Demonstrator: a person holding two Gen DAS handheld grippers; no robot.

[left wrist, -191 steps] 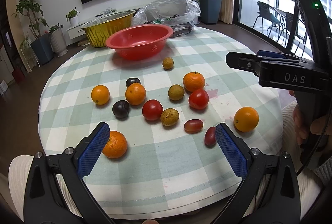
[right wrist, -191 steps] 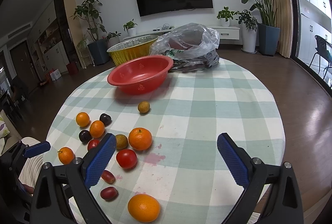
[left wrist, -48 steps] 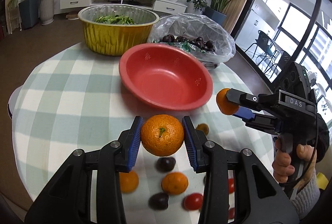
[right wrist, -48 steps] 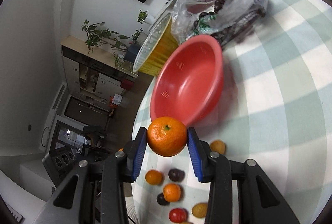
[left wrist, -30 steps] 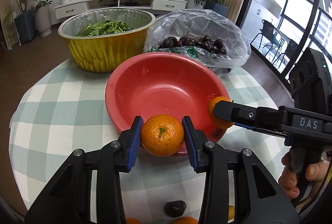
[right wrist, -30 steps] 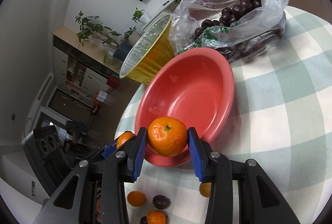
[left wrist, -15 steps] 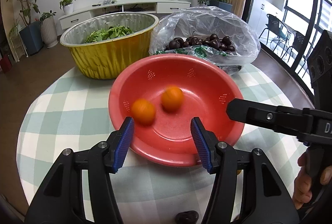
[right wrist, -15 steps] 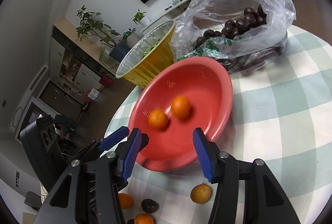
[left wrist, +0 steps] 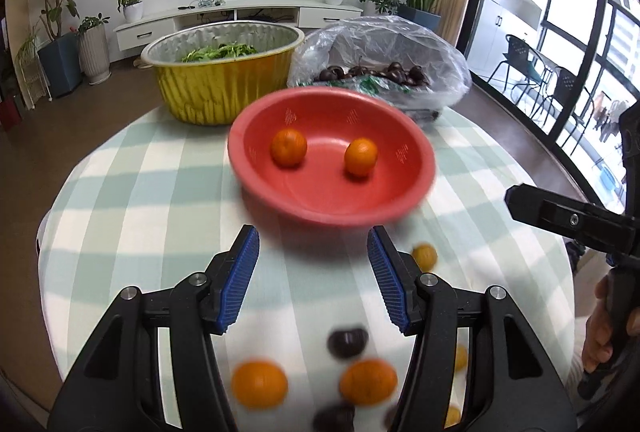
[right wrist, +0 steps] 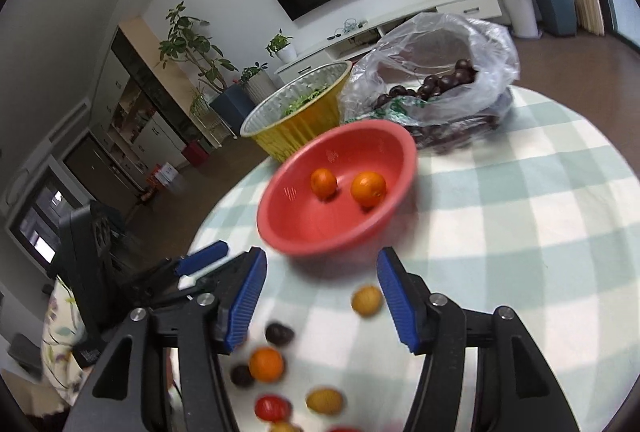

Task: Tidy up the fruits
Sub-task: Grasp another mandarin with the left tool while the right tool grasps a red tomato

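Left wrist: two oranges in red bowl

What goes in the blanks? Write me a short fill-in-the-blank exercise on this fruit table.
1. The red bowl holds ____ oranges.
2. The gold foil tub behind it contains leafy ____.
3. The left gripper and the right gripper both have jaws that stand ____, holding nothing.
4. The dark cherries sit inside a clear plastic ____.

Missing words: two; greens; open; bag
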